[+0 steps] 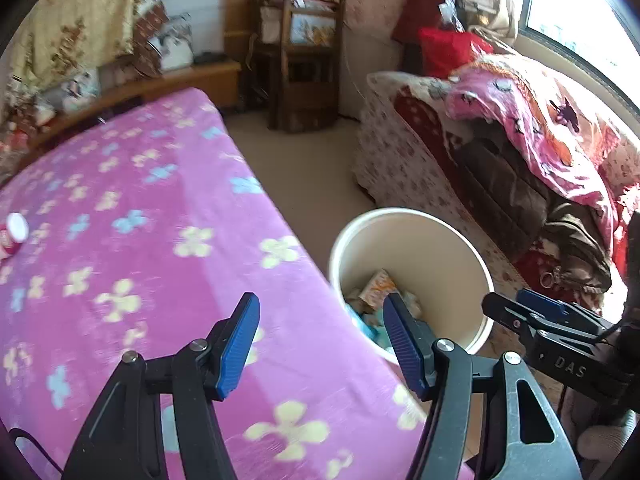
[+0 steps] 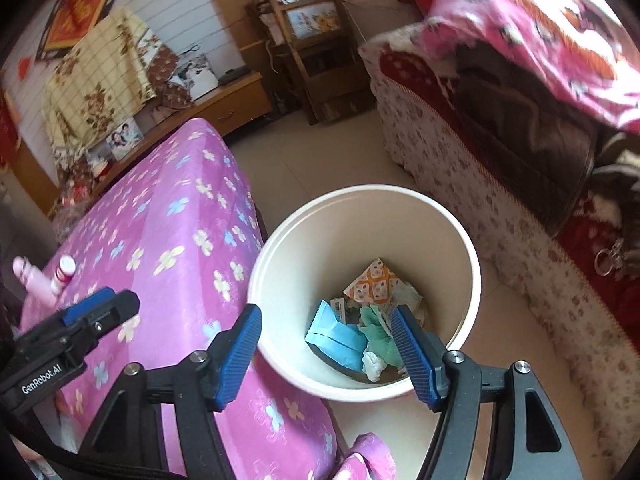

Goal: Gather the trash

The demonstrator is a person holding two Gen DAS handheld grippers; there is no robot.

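A white bin (image 2: 360, 194) stands on the floor beside a table with a pink flowered cloth (image 2: 172, 240). Inside it lie a blue packet (image 2: 336, 338), an orange patterned wrapper (image 2: 372, 280), a green crumpled piece (image 2: 380, 338) and white tissue (image 2: 374, 364). My right gripper (image 2: 326, 316) hangs open over the bin with nothing between its fingers. My left gripper (image 1: 320, 312) is open and bare too, above the table's edge next to the bin (image 1: 400, 214). Each gripper shows in the other's view: right gripper (image 1: 520, 312), left gripper (image 2: 104, 308).
A small red-and-white bottle (image 1: 12, 236) lies on the pink cloth (image 1: 140, 240) at the far left, with a pink item (image 2: 34, 280) beside it. A floral-covered sofa (image 2: 460, 160) piled with blankets runs along the right. A wooden shelf (image 1: 304, 60) stands at the back.
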